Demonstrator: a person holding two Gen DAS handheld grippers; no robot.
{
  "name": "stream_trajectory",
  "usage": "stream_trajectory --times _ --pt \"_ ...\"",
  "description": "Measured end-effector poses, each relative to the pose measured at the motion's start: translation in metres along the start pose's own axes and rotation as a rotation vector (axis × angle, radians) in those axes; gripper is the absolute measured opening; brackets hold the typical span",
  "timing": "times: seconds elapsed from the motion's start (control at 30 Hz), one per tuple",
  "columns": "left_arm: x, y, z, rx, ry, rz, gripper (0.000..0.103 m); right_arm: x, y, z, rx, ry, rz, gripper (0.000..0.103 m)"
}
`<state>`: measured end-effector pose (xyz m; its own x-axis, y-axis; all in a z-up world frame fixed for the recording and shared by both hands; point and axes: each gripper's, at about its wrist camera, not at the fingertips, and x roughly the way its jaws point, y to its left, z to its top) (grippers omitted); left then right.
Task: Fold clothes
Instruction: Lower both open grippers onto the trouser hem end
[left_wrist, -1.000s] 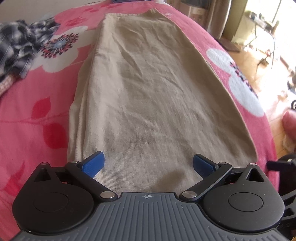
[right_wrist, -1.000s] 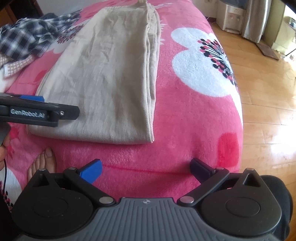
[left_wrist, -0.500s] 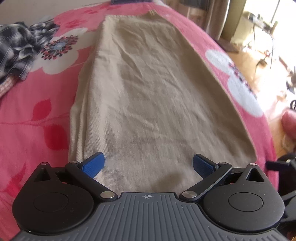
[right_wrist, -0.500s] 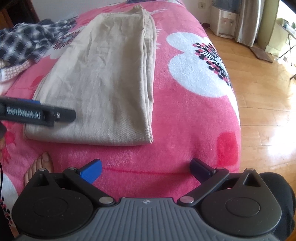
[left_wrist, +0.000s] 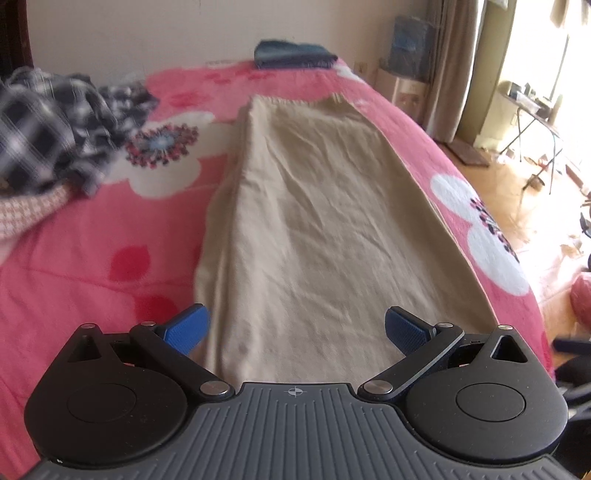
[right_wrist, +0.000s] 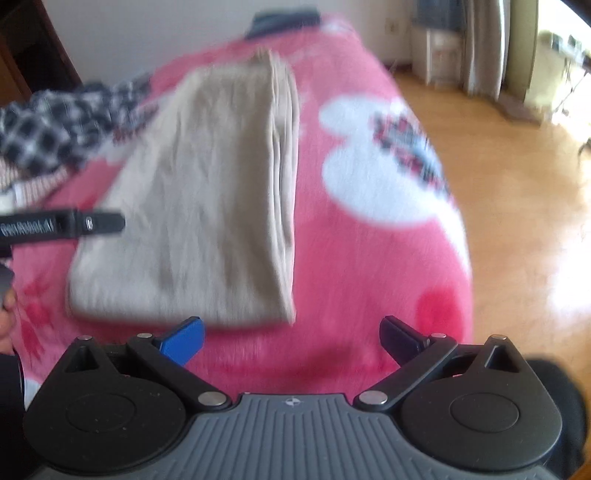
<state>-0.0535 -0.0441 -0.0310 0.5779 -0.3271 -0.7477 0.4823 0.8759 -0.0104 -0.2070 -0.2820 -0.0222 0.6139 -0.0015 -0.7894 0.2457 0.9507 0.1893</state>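
Beige trousers (left_wrist: 317, 221) lie folded lengthwise on the pink flowered blanket (left_wrist: 92, 236), running away from me. My left gripper (left_wrist: 297, 330) hovers open over their near end, blue pads on either side of the cloth, nothing held. In the right wrist view the same trousers (right_wrist: 207, 206) appear blurred, stacked edges on their right side. My right gripper (right_wrist: 291, 338) is open just short of the trousers' near right corner, empty. The left gripper's black body (right_wrist: 62, 225) juts in from the left of that view.
A crumpled black-and-white checked shirt (left_wrist: 55, 133) lies at the back left of the bed. A folded dark teal garment (left_wrist: 293, 53) sits at the far end. The bed edge drops to wooden floor (right_wrist: 517, 184) on the right. A person's hand (right_wrist: 5, 314) shows at the left edge.
Both cameras have tilted up, bringing the far wall and the teal garment into view. The right gripper has come nearer the trousers' near edge. Both grippers stay open.
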Motion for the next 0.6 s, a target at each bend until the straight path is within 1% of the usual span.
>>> stream_trajectory --times 0.07,0.13,0.23,0.37,0.47,0.57,0.6 --pt "0.0 -0.002 -0.001 0.044 -0.019 0.043 0.103 -0.008 0.004 0.008 -0.052 -0.066 -0.009 0.103" --pt "0.002 -0.004 -0.004 0.108 -0.027 0.084 0.103 -0.002 0.009 0.008 -0.093 -0.068 -0.021 0.103" --pt "0.006 -0.004 -0.013 0.167 -0.009 0.105 0.103 0.009 0.016 0.007 -0.151 -0.056 -0.039 0.103" --pt "0.011 0.002 -0.028 0.172 0.048 0.082 0.103 0.024 0.025 0.004 -0.227 -0.04 -0.063 0.103" --pt "0.02 0.007 -0.041 0.182 0.101 0.081 0.103 0.036 0.032 0.003 -0.285 -0.028 -0.082 0.103" --pt "0.021 0.019 -0.048 0.129 0.119 0.048 0.103 0.047 0.039 0.001 -0.342 -0.016 -0.1 0.103" --pt "0.021 0.024 -0.048 0.105 0.131 0.037 0.103 0.048 0.038 0.001 -0.339 -0.011 -0.097 0.103"
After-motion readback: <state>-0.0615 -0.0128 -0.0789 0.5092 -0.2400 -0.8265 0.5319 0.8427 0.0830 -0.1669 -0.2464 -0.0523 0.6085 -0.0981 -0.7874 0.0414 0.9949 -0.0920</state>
